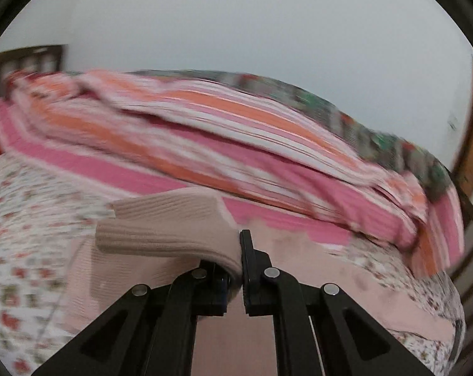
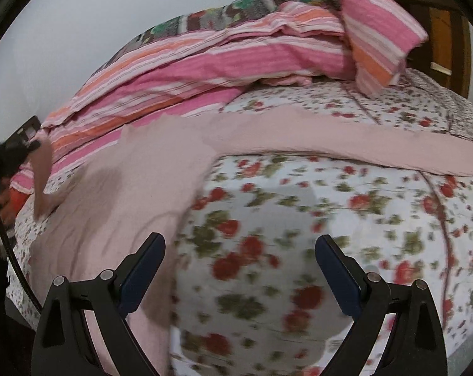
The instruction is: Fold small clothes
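A pale pink knit garment [image 2: 136, 175] lies spread on the floral bedsheet [image 2: 267, 238], one long sleeve [image 2: 346, 144] stretched to the right. My left gripper [image 1: 240, 250] is shut on the ribbed cuff of the other sleeve [image 1: 161, 228] and holds it lifted above the garment's body [image 1: 299, 250]. That lifted cuff also shows at the far left of the right wrist view [image 2: 42, 172]. My right gripper [image 2: 239, 250] is open and empty, low over the sheet just right of the garment's side edge.
A pink, orange and white striped blanket [image 1: 205, 144] is heaped along the far side of the bed, with a green and brown patterned cover [image 2: 252, 3] behind it. A wooden bed frame [image 2: 440, 31] stands at the right. A plain wall is behind.
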